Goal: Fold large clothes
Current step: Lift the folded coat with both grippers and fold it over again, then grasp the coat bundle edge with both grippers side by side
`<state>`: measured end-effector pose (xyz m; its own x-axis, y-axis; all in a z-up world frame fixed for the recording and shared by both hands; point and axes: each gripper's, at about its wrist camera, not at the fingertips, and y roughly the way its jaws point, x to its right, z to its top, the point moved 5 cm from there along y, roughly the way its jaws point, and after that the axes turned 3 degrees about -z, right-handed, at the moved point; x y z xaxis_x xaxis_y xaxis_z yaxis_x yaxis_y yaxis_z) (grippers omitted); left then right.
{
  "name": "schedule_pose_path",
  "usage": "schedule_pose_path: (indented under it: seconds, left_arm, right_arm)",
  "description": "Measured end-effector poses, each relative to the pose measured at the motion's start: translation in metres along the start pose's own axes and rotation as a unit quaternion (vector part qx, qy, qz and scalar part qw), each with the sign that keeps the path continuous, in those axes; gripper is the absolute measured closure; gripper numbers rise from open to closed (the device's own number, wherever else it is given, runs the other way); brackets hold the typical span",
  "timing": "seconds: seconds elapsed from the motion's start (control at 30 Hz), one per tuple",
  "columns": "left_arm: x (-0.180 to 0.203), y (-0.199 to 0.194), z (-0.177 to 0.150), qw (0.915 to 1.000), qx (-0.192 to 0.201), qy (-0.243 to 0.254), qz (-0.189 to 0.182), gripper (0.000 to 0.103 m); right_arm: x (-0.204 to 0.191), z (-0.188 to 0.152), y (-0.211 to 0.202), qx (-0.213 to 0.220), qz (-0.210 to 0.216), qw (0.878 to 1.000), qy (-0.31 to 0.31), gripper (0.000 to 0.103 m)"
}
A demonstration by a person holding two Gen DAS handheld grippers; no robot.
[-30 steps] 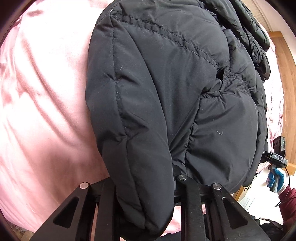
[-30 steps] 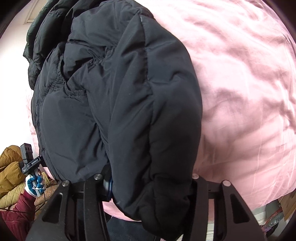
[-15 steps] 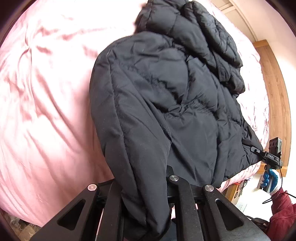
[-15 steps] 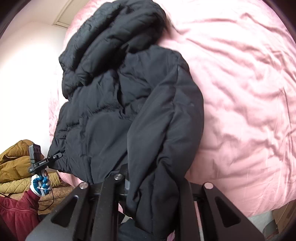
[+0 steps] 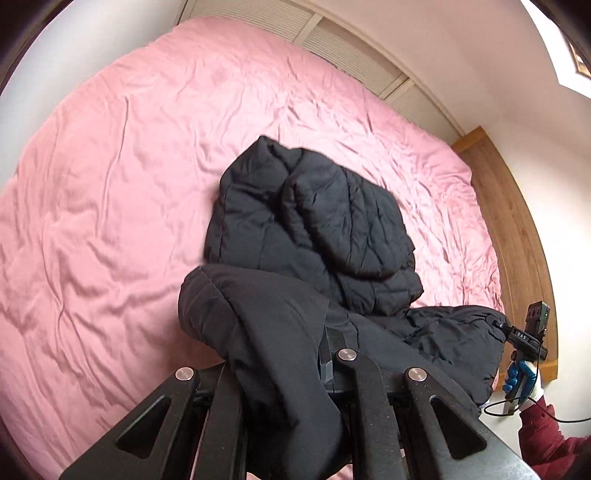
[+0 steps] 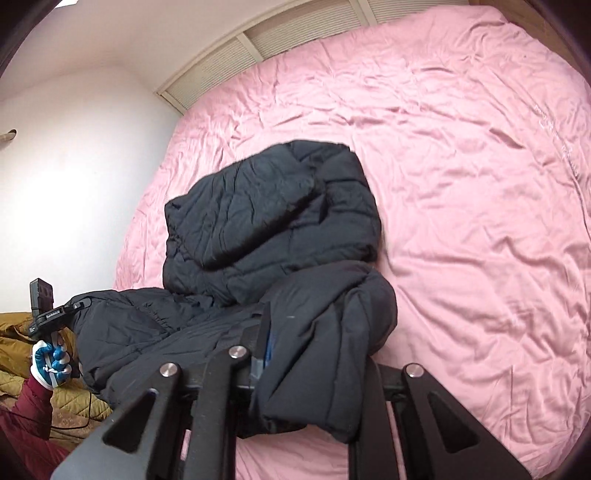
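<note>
A large black puffer jacket (image 5: 314,229) lies bunched on the pink bed (image 5: 110,184), its far part folded over itself. It also shows in the right wrist view (image 6: 273,221). My left gripper (image 5: 284,354) is shut on one near corner of the jacket, which drapes over its fingers. My right gripper (image 6: 314,350) is shut on the other near corner, lifted above the bed's near edge. The right gripper shows at the right edge of the left wrist view (image 5: 524,339). The left gripper shows at the left of the right wrist view (image 6: 51,317). The fingertips are hidden by fabric.
The pink sheet (image 6: 461,166) is wrinkled and spreads wide around the jacket. A wooden bed frame (image 5: 517,229) runs along one side. A mustard quilted garment (image 6: 22,354) lies beside the bed. Louvred closet doors (image 6: 295,29) stand behind the bed.
Both grippers have pulled back and up from the bed with the jacket corners held. The jacket, filling the views before, now looks small and far, and the whole bed shows.
</note>
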<state>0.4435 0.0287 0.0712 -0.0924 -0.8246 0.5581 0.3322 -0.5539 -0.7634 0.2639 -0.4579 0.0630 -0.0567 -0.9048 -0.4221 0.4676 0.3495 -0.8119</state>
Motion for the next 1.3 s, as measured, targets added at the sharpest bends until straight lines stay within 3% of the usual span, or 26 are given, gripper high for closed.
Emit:
schedule_pose_path:
  seconds: [0.17,0.37,0.67,0.77,0.9,1.0,1.17,1.23,1.3]
  left_arm:
    - [0.010,0.010,0.070,0.9997,0.022,0.010,-0.003,0.093]
    - [-0.015,0.063,0.131,0.9992,0.014,0.001,0.036,0.092]
    - [-0.079,0.192,0.189,0.9918,-0.064,-0.050,0.099,0.088]
    - [-0.093,0.225,0.200,0.9900,-0.074,-0.078,0.091,0.087]
    - [-0.100,0.235,0.209,0.9906,-0.054,-0.112,0.057,0.084]
    - [-0.105,0.227,0.209,0.9892,-0.039,-0.140,0.020,0.077]
    - [-0.100,0.198,0.212,0.9859,0.000,-0.161,-0.047,0.054]
    - [-0.095,0.186,0.215,0.9842,0.012,-0.165,-0.064,0.046]
    - [-0.091,0.176,0.219,0.9846,0.016,-0.161,-0.066,0.044]
  right_arm:
    - [0.000,0.069,0.004,0.042,-0.013,0.998,0.037,0.088]
    - [0.028,0.137,0.051,0.059,-0.025,0.989,0.131,0.088]
    - [0.072,0.197,0.196,-0.015,-0.083,0.974,0.210,0.088]
    - [0.084,0.203,0.237,-0.041,-0.096,0.968,0.228,0.088]
    - [0.091,0.207,0.262,-0.051,-0.095,0.963,0.247,0.085]
    - [0.095,0.207,0.266,-0.048,-0.073,0.960,0.268,0.076]
    - [0.085,0.214,0.257,-0.028,-0.033,0.963,0.266,0.032]
    - [0.079,0.218,0.248,-0.020,-0.027,0.964,0.262,0.025]
    - [0.075,0.223,0.240,-0.011,-0.017,0.964,0.265,0.019]
